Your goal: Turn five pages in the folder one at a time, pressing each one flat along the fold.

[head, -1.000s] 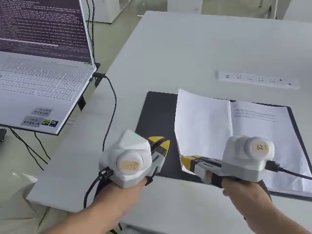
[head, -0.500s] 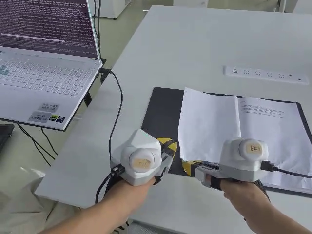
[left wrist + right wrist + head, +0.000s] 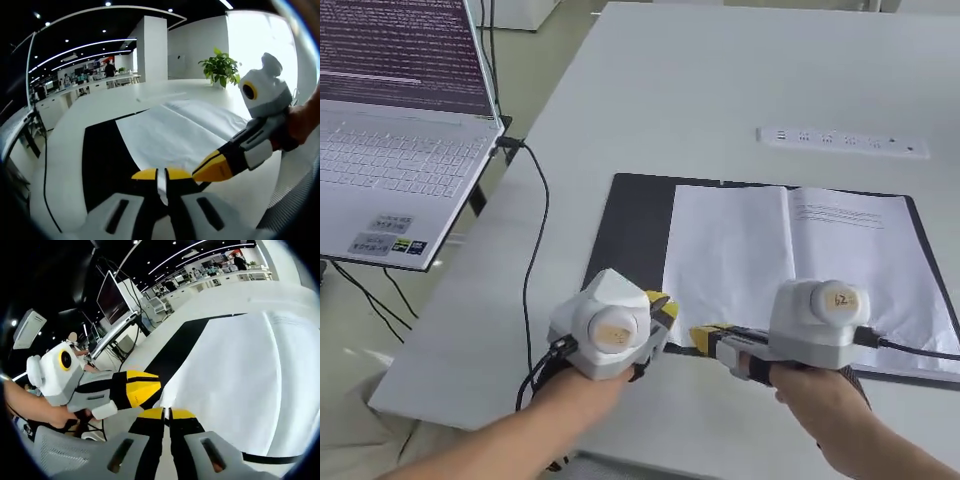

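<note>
While folder (image 3: 630,230) lies open, both tongs (image 3: 161,176) (image 3: 167,413) closed

Black folder (image 3: 632,228), white pages (image 3: 730,250), yellow-tipped left tongs (image 3: 663,306) and right tongs (image 3: 701,338).

left gripper (image 3: 161,174) closed, right gripper (image 3: 167,412) closed

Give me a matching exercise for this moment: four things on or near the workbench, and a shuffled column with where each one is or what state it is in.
Things:
1. laptop
2. power strip
3. black cover
4. printed page

Places or states:
A. right of the fold
B. on the white table, on its far side
C. open, left of the table
D. bare beside the blank page

Pairs: 1-C, 2-B, 3-D, 4-A.
</note>
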Tool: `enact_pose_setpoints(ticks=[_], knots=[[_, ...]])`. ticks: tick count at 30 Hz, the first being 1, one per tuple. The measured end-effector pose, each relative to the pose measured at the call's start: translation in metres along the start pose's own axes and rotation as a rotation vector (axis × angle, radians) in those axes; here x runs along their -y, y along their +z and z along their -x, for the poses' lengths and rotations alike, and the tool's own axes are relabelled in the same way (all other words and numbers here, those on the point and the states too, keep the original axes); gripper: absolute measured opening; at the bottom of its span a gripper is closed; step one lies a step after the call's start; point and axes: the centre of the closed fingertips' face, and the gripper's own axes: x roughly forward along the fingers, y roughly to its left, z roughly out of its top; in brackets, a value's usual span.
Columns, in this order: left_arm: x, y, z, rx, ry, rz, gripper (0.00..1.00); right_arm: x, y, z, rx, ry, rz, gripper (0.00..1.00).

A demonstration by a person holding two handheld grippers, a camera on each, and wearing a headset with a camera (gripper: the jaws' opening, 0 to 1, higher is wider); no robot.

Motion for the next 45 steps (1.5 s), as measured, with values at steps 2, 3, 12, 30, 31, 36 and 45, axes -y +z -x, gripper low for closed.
enact_pose_setpoints(ticks=[2,3,12,30,31,36,45], knots=[[0.002,-0.005,-0.004,-0.013,-0.005,-0.005,0.03,0.006,0.003,0.004,0.011,-0.010,-0.009,0.01],[0.004,-0.009,-0.006,-0.022,-0.010,-0.002,0.03,0.008,0.005,0.006,0.017,-0.012,-0.013,0.01],[0.008,-0.022,-0.015,-0.059,-0.009,-0.009,0.01,0.035,0.015,0.022,0.050,-0.048,-0.061,0.00],[0.007,-0.029,-0.016,-0.082,0.010,-0.020,0.00,0.086,0.044,0.037,0.073,-0.049,-0.175,0.00],[0.007,-0.029,-0.016,-0.083,0.010,-0.022,0.00,0.089,0.046,0.037,0.072,-0.053,-0.175,0.00],[0.006,-0.030,-0.017,-0.086,0.021,-0.015,0.00,0.097,0.051,0.039,0.053,-0.055,-0.193,0.00],[0.006,-0.030,-0.016,-0.090,0.047,-0.010,0.00,0.102,0.063,0.038,0.046,-0.048,-0.231,0.00]])
